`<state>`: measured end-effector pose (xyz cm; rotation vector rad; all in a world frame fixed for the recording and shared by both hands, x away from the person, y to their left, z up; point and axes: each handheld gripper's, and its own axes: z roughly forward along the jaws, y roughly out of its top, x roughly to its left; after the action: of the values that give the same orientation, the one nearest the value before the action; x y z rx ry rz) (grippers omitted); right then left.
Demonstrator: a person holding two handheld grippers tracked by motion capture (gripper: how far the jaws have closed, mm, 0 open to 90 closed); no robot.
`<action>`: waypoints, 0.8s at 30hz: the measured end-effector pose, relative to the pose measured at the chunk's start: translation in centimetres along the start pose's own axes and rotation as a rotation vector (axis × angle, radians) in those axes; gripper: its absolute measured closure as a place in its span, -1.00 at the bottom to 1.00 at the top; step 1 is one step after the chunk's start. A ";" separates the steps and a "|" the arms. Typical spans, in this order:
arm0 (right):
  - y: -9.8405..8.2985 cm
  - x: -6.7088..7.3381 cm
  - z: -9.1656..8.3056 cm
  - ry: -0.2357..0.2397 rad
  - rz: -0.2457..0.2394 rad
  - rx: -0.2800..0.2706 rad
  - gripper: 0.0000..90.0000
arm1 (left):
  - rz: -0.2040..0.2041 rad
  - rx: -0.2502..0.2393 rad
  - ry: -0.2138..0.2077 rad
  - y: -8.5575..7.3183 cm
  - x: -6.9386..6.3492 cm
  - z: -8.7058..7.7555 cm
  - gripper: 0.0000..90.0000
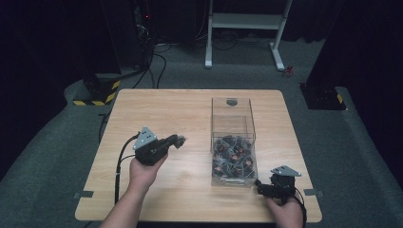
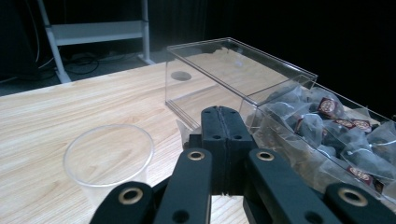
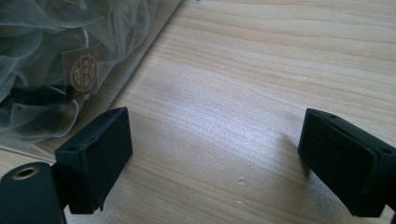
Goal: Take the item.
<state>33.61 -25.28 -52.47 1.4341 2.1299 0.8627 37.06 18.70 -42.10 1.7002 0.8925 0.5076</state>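
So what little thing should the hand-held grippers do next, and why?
Probably the left hand-held gripper should open its jaws. They are pressed together with nothing between them, and the clear plastic box of mesh tea bags lies just ahead, so shut jaws could not pick a bag. The clear plastic cup stands empty beside it. The right hand-held gripper is already open near the box.

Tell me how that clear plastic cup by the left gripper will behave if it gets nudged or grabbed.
The clear plastic cup looks thin-walled and empty, so it is probably very light and would slide or tip over at a small nudge. Its round wall suggests it would roll once down. Such thin plastic likely flexes under the jaws, so a hard squeeze might buckle it.
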 end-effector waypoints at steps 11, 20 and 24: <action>0.0 0.0 0.0 0.000 0.000 0.000 -0.79 | -0.006 0.002 0.023 0.2 0.8 -0.2 1.00; 0.0 0.1 0.0 0.000 0.005 0.000 -0.78 | -0.004 -0.001 0.038 0.4 1.5 -0.2 1.00; 0.0 0.0 0.0 0.000 0.002 -0.001 -0.78 | -0.003 -0.001 0.042 0.6 1.7 -0.1 1.00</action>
<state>33.59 -25.25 -52.47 1.4365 2.1279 0.8645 38.23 20.05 -41.70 1.6925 0.9252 0.5432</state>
